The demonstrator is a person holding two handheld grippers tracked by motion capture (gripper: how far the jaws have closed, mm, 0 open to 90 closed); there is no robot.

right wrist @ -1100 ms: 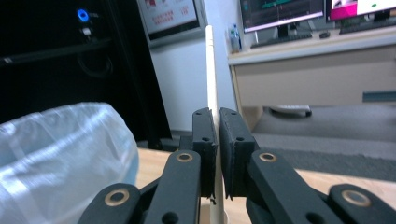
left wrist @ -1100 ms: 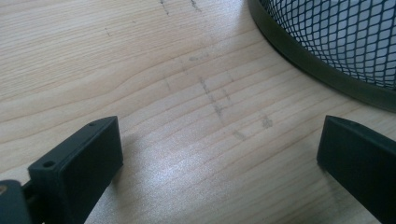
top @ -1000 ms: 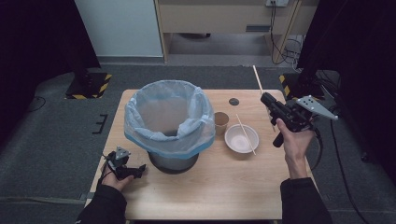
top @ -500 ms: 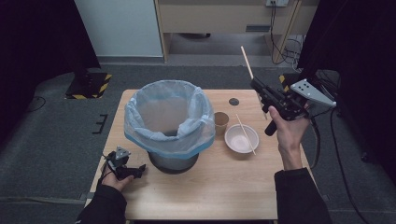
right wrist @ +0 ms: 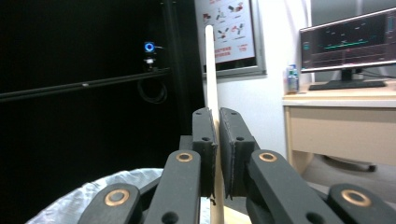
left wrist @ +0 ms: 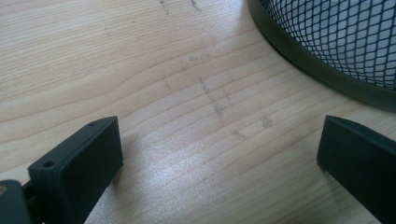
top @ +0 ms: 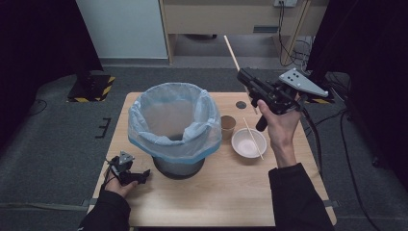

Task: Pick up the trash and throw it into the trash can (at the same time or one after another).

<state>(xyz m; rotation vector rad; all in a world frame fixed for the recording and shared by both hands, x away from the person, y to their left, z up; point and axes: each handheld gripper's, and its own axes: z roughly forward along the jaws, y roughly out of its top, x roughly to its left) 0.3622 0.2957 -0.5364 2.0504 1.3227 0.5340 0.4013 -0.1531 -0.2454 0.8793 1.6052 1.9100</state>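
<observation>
Since the earlier frames the right gripper point(top: 248, 79) has moved to the left and toward the far edge, and it is now raised close to the bin rim; the left one has stayed where it was.

On the wooden bench point(top: 231, 187) stands the biggest thing, a black mesh bin point(top: 179, 166) lined with a pale blue plastic bag point(top: 171, 122), whose edge is folded down over the rim. In the left gripper view the mesh wall of this bin is at the upper right, near the jaws. To the right of the bin there is a white bowl point(top: 248, 143), and one chopstick point(top: 253, 139) lies across it. Between bowl and bin is a small brown paper cup point(top: 227, 126). A little dark round object point(top: 241, 105) lies behind them, near the far edge of the bench.

The right gripper is held up in the air by the right hand point(top: 281, 126). Its jaws are clenched on a second, pale wooden chopstick point(right wrist: 210, 70), which points up and away from the person.

The left gripper point(top: 137, 177) rests low on the bench at the near left corner, beside the base of the bin. Its jaws are released, wide apart, with bare wood between them.
</observation>
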